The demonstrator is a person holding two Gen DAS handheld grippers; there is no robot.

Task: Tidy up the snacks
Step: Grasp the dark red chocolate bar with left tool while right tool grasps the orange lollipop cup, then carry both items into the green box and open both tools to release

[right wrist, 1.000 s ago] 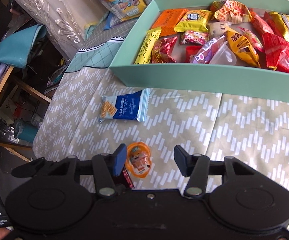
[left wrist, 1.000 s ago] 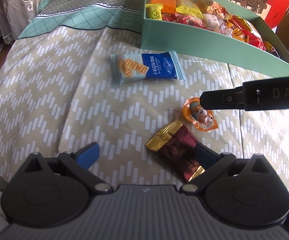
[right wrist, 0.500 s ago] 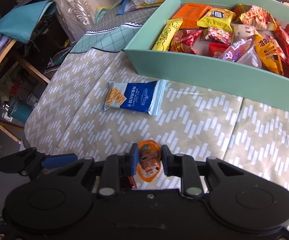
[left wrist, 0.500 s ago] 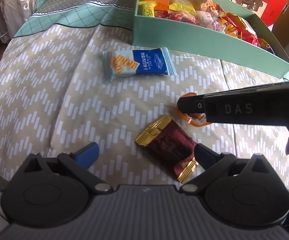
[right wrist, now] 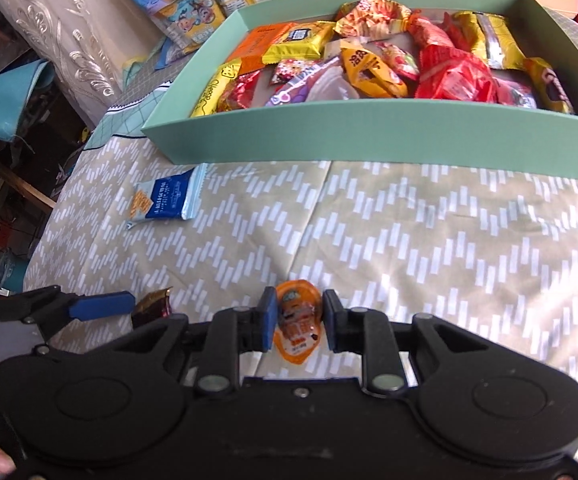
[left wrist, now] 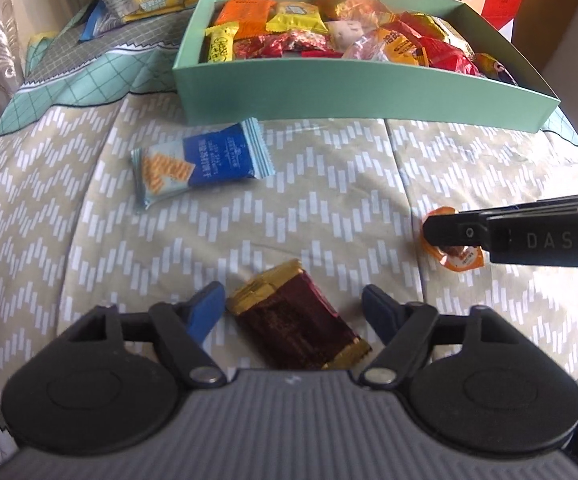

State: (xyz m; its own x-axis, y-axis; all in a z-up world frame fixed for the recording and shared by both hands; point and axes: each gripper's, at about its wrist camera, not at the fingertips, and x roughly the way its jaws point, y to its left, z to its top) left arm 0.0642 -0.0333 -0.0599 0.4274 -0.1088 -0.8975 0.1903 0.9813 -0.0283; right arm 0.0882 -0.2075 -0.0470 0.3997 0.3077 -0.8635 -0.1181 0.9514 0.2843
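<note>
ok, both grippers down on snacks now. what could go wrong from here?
1. The right gripper pinches the orange jelly cup by its sides; the small cup may slip out on lifting.
2. The left gripper, jaws just closing, straddles the dark red packet lying diagonally; the pads may catch only corners.

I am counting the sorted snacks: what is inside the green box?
The green box holds many wrapped snacks: an orange packet, yellow packets, red ones. They overlap, so the lower layers and the bottom are mostly hidden.
</note>
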